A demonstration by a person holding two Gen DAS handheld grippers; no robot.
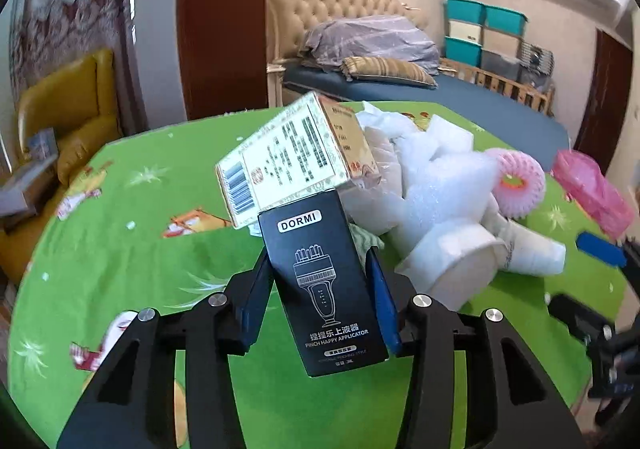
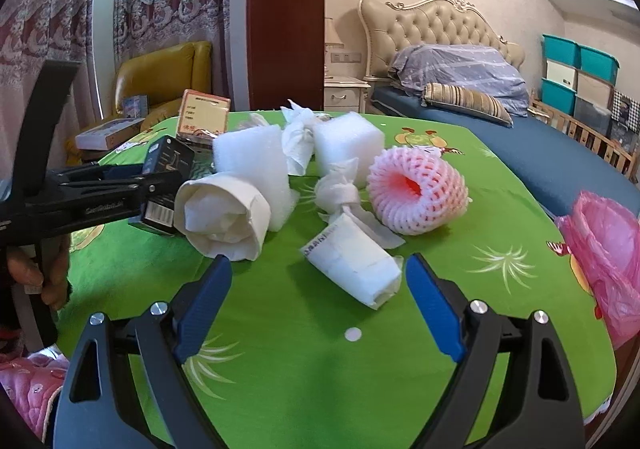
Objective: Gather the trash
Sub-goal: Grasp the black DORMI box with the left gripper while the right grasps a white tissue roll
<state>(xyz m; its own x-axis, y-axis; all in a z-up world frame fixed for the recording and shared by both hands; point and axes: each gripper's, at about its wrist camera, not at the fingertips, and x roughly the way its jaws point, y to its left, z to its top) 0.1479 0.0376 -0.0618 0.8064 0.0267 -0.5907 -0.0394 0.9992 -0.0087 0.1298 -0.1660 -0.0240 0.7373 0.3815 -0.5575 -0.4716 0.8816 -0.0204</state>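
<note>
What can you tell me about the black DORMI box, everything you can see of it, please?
The black DORMI box is a slim, glossy carton, seemingly cardboard, with a white DORMI label, a line drawing of an applicator, and Chinese text above "PINCH HAPPY APPLICATOR". It stands roughly upright, slightly tilted, clamped between the blue pads of the left gripper above the green tablecloth. The right wrist view shows a barcode on its end. Whether it touches the pale printed box behind it is unclear.
</note>
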